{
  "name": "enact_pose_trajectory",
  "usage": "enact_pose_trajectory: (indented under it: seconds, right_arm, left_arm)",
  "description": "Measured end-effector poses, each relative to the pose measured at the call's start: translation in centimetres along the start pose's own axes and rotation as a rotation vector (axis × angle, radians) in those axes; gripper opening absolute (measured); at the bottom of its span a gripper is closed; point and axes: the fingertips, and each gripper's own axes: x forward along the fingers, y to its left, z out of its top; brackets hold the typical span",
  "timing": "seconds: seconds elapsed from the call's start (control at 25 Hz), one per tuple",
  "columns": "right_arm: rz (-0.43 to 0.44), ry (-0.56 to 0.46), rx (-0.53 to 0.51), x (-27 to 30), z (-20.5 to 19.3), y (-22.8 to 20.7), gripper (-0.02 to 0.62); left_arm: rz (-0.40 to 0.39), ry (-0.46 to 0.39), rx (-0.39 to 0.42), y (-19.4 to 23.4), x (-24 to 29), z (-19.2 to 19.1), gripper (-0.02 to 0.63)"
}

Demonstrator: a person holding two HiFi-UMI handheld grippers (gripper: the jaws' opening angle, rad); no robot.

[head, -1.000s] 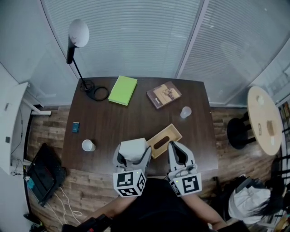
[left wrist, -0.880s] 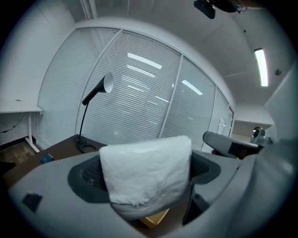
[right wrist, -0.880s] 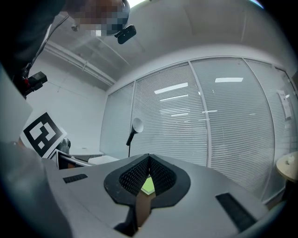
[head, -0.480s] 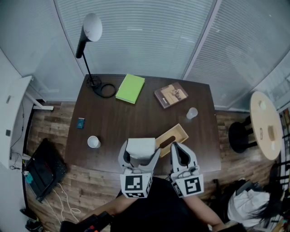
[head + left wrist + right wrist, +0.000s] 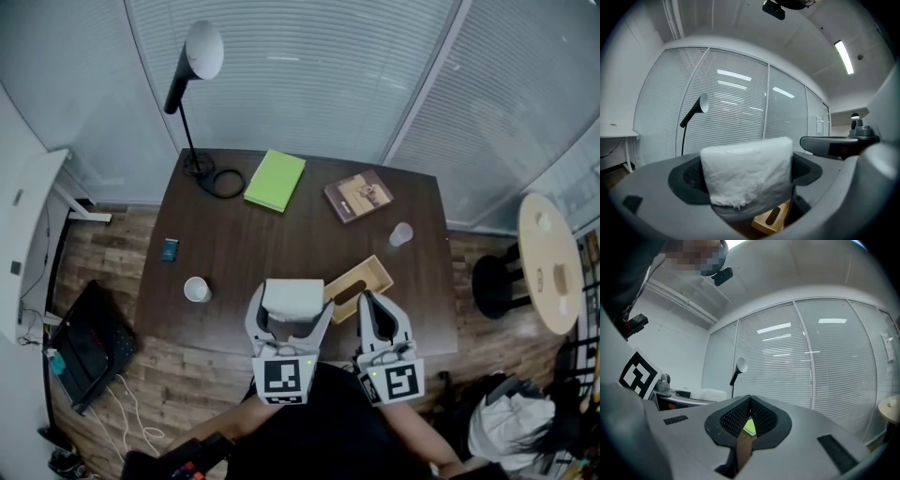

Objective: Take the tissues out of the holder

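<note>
Two grippers hang over the near edge of the dark table (image 5: 244,253). The left gripper (image 5: 292,306) is spread wide and clamped on the white pack of tissues (image 5: 292,296), which is out of the wooden holder (image 5: 359,281) and just to its left. The right gripper (image 5: 371,307) is pinched closed on nothing, tips touching. Versus a second ago, the pack sits in the jaws the same way and only the head camera slid sideways. The holder's near end is hidden behind the grippers.
</note>
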Motion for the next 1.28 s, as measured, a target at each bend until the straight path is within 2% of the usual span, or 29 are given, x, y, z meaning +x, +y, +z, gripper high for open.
enact_pose_trajectory:
  seconds: [0.24, 0.44, 0.76, 1.04, 1.28]
  right_arm:
    - [0.0, -0.003, -0.016, 0.6, 0.2, 0.4, 0.009]
    - [0.012, -0.011, -0.084, 0.9, 0.3, 1.0, 0.009]
    - [-0.023, 0.019, -0.046, 1.2, -0.6, 0.1, 0.009]
    - [0.011, 0.006, -0.027, 1.8, -0.5, 0.9, 0.009]
    - [0.007, 0.003, -0.019, 1.8, -0.7, 0.6, 0.009]
  left_arm:
    - [-0.002, -0.047, 0.043, 0.5, 0.1, 0.8, 0.495]
    - [0.014, -0.059, 0.051, 1.1, 0.0, 0.9, 0.495]
    - [0.014, -0.054, 0.06, 1.5, 0.0, 0.5, 0.495]
    - [0.014, -0.057, 0.078, 1.6, 0.0, 0.5, 0.495]
    - [0.017, -0.063, 0.079, 1.5, -0.1, 0.6, 0.495]
